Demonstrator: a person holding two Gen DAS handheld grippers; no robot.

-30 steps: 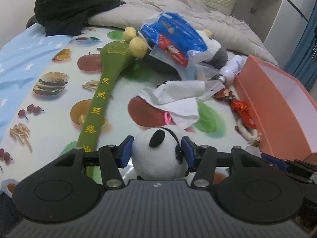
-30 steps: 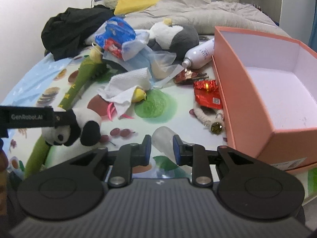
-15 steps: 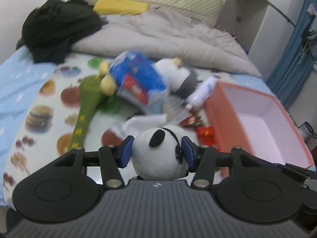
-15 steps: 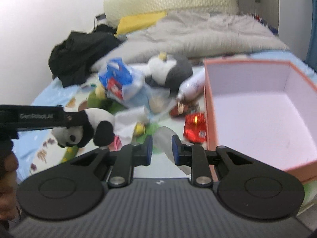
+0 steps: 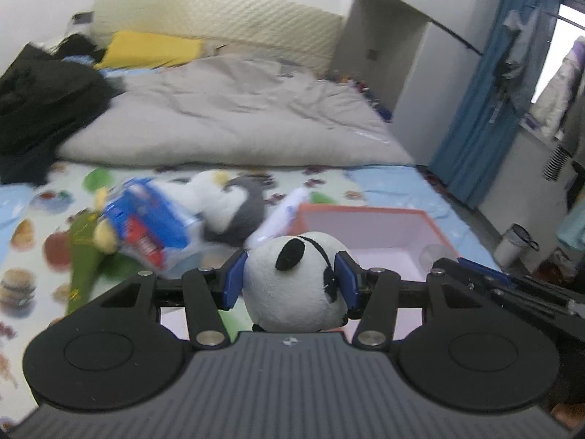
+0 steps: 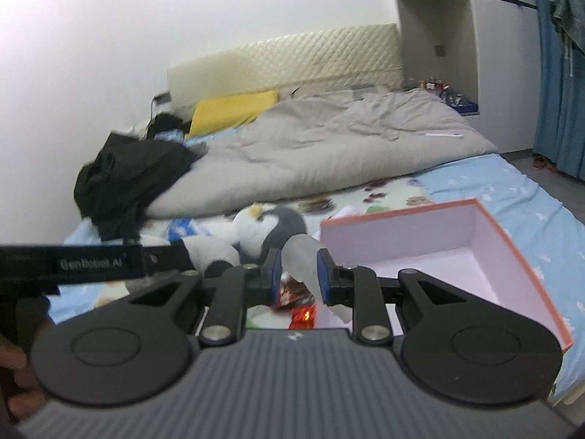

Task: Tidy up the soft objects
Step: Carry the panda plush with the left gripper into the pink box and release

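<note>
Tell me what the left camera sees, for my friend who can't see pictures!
The left tool squeezes a toy panda between its blue pads, held up over a messy bed. Behind it sit an open pink box, a grey and white penguin toy and a blue snack bag, with a grey blanket further back.

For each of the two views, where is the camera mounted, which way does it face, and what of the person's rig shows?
Left wrist: on the left gripper, facing up the bed; its jaws clamp a panda, and the right gripper shows at right.
Right wrist: on the right gripper, facing the headboard; its jaws pinch a frosted bottle, with the left gripper and a hand at left.
Shared: pink box, penguin, grey duvet.
</note>
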